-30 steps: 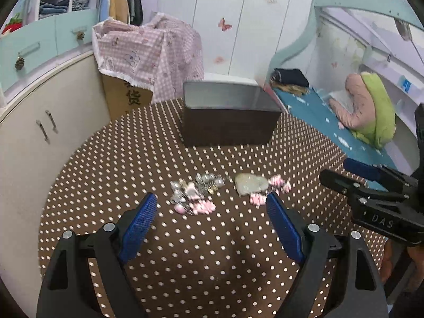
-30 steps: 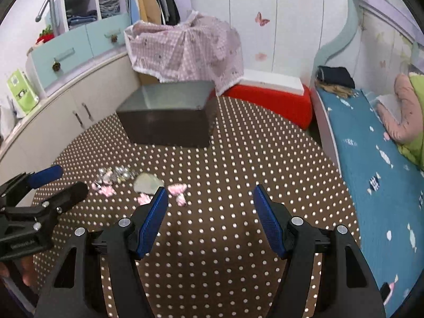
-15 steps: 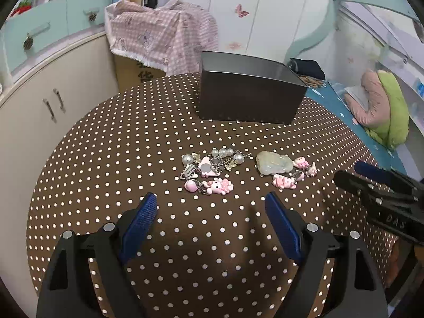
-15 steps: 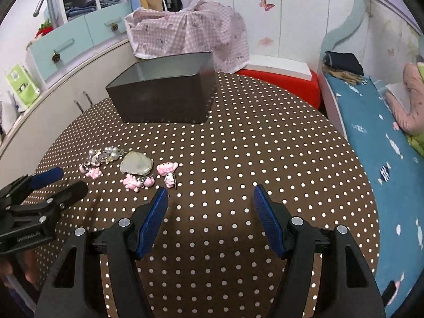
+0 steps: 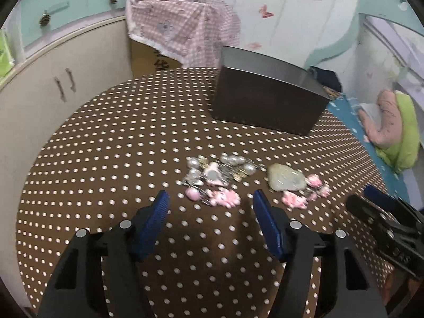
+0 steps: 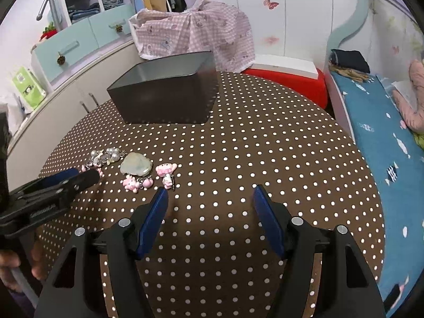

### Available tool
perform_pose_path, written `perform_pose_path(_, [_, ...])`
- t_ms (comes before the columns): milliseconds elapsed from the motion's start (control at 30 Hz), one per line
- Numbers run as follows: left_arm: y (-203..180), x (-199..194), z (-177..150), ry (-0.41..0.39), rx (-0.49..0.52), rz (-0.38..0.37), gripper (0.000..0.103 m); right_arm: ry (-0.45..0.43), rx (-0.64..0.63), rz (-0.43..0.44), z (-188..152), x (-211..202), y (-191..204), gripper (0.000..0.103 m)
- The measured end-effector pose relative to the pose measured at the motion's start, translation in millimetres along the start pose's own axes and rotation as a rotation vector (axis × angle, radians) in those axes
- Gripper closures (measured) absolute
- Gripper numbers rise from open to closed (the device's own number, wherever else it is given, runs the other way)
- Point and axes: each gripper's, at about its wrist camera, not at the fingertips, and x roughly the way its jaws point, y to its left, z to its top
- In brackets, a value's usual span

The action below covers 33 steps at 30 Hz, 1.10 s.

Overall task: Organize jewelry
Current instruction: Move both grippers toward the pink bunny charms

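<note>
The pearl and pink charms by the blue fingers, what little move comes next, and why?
Probably ease the left hand-held gripper forward and down over the pearl and pink charm cluster. Its jaws are closing with nothing between them yet, the cluster lies just ahead, and the dark box sits open behind.

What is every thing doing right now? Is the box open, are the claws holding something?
Dark box: open on top, upright on the table.
Pearl and pink charm pile: loose on the tablecloth, untouched.
Pale green stone: lying flat, untouched.
Left claw: closing, nothing between its jaws.
Right claw: open, empty.
Cupboard doors: shut.
</note>
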Motion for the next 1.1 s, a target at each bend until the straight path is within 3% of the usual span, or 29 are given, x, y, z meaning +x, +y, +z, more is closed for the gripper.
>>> perform_pose_path(67, [-3, 3, 2, -0.003, 0.021, 0.027, 0.042, 0.0, 0.0, 0.007, 0, 0, -1, 0.038])
perform_pose_path(200, [-10, 7, 3, -0.006, 0.087, 0.106, 0.056, 0.0, 0.0, 0.015, 0, -1, -1, 0.038])
perform_pose_path(300, [-8, 7, 4, -0.006, 0.101, 0.108, 0.062, 0.003, -0.002, 0.017, 0, -1, 1, 0.038])
perform_pose_path(633, [22, -8, -6, 0.0, 0.071, -0.048, 0.063, 0.005, -0.033, 0.028, -3, -3, 21, 0.038])
perform_pose_path(667, [23, -10, -8, 0.001, 0.07, -0.056, 0.064, 0.004, -0.036, 0.03, -3, -3, 24, 0.038])
perform_pose_path(733, [25, -13, -12, 0.007, 0.074, -0.067, 0.076, 0.012, -0.045, 0.04, -4, -2, 31, 0.038])
perform_pose_path(1100, [41, -26, -25, 0.016, 0.074, -0.091, 0.076, 0.035, -0.083, 0.083, -9, 5, 69, 0.04])
